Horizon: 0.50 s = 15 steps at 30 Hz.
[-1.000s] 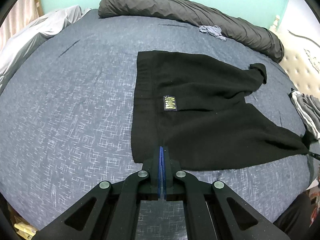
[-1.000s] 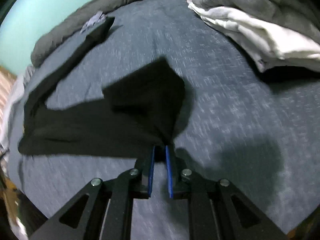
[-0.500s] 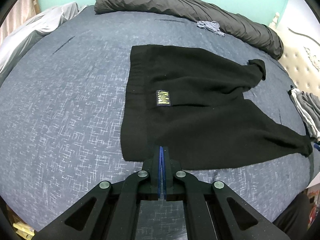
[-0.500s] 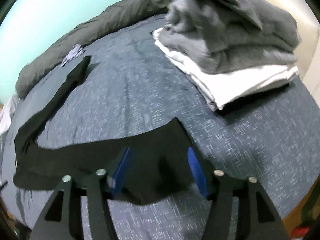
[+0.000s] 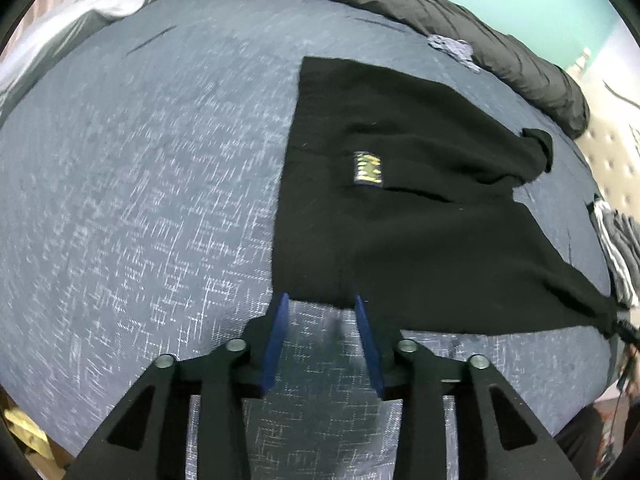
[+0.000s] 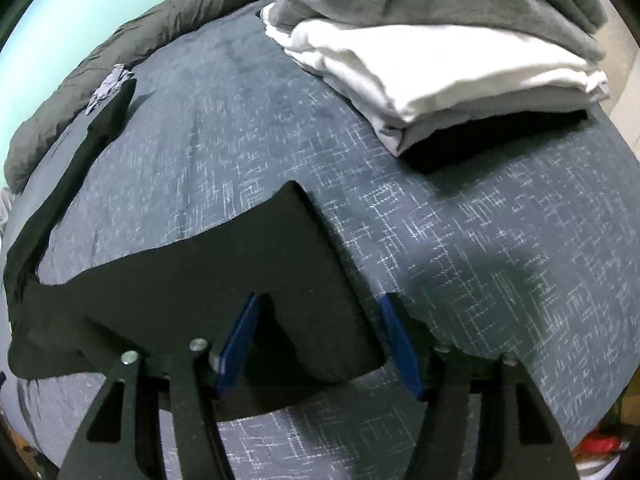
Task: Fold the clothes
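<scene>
A pair of black trousers (image 5: pixel 400 216) lies spread flat on the blue bedcover (image 5: pixel 152 200), waistband toward the left gripper (image 5: pixel 322 320) and legs running away toward the right gripper (image 6: pixel 318 336). That long axis, waist to cuffs, runs across the bed from one hand to the other, and it is what the next move seems to hinge on.

The left gripper has just been opening: its blue pads (image 5: pixel 276 340) now stand apart, hanging just off the near corner of the waistband, with bare bedcover showing between them and nothing gripped. The right gripper stands released too, though its jaws have just been narrowing a little; the cuff end of the near trouser leg (image 6: pixel 304 272) lies flat on the bed under and between its pads (image 6: pixel 236 336), unpinched as far as I can tell.

The far leg (image 6: pixel 80 152) splays off at an angle toward the dark grey bolster (image 5: pixel 440 12), so the two legs form a V rather than lying together. By my reckoning the right hand is the nearer one to both cuffs, while the left is better placed at the waist. A stack of folded grey and white clothes (image 6: pixel 440 48) sits beyond the right gripper, well apart from the trousers.
</scene>
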Each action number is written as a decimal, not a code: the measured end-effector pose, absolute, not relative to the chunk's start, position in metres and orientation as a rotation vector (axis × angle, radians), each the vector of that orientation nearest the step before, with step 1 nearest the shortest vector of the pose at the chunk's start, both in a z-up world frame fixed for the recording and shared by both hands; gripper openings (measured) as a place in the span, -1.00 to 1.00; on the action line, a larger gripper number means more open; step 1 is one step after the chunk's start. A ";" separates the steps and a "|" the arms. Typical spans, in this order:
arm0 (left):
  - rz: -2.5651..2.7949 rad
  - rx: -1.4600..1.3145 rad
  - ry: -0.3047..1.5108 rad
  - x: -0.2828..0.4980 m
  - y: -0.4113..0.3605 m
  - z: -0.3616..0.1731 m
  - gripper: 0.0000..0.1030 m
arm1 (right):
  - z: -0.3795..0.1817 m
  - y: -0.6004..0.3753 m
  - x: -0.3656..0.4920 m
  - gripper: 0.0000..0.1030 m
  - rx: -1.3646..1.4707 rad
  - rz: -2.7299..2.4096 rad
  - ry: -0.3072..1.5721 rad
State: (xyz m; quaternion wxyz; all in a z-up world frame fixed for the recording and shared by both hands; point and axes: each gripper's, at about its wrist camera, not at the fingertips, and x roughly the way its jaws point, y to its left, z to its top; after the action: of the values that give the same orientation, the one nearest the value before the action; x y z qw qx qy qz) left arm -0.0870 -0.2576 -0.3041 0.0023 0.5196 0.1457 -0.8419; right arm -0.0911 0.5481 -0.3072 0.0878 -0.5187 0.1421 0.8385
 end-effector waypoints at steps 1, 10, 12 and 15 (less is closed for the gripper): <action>-2.634 1.628 0.478 -0.088 -0.260 -0.307 -0.15 | -0.307 0.549 -0.090 -0.08 -1.545 2.498 0.411; -2.640 1.624 0.547 -0.100 -0.261 -0.326 -0.16 | -0.304 0.557 -0.081 -0.74 -1.531 2.518 0.368; -2.649 1.613 0.545 -0.102 -0.260 -0.328 -0.17 | -0.303 0.555 -0.081 -0.83 -1.527 2.527 0.348; -2.657 1.598 0.536 -0.104 -0.260 -0.328 -0.36 | -0.300 0.555 -0.083 -0.86 -1.519 2.539 0.327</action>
State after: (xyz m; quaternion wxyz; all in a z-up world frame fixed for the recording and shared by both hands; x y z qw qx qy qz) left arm -0.1036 -0.2603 -0.3277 -0.0023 0.5078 0.1703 -0.8445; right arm -0.0826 0.5551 -0.3003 0.0824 -0.5087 0.1095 0.8500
